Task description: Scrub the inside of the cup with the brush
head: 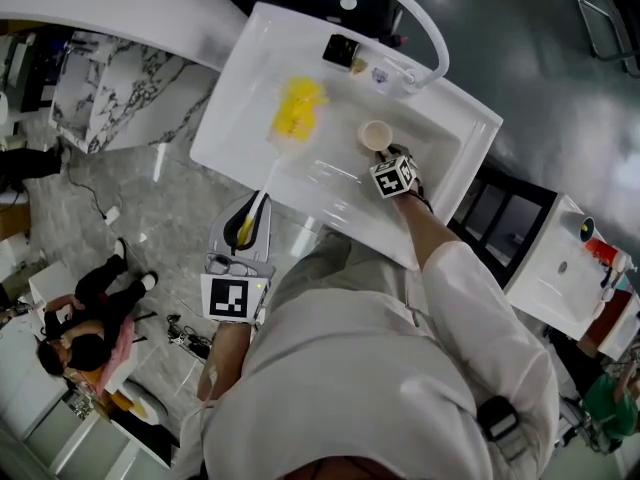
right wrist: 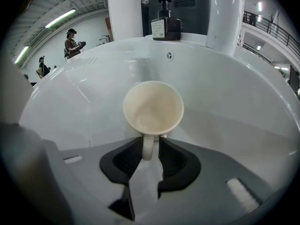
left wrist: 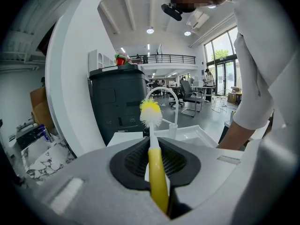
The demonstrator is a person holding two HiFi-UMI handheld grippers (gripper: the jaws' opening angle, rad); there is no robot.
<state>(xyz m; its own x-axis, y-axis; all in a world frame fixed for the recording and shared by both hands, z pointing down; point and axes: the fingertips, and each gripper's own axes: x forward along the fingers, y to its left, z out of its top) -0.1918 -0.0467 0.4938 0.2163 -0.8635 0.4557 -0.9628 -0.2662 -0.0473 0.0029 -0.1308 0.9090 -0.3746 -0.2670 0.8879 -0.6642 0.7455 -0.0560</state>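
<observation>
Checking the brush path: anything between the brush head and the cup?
Nothing visible. The brush head is over the sink, the cup stands upright beside it, only bare basin between. The soap bottle and tap sit further back.

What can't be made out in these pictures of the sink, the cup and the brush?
- Print on the soap bottle: too small to read, right gripper view.
- Base and outer wall of the cup: hidden beneath its own rim, right gripper view.
- Rear end of the brush: buried inside the left gripper, left gripper view.
- Jaws of the right gripper: covered by its marker cube, head view.
</observation>
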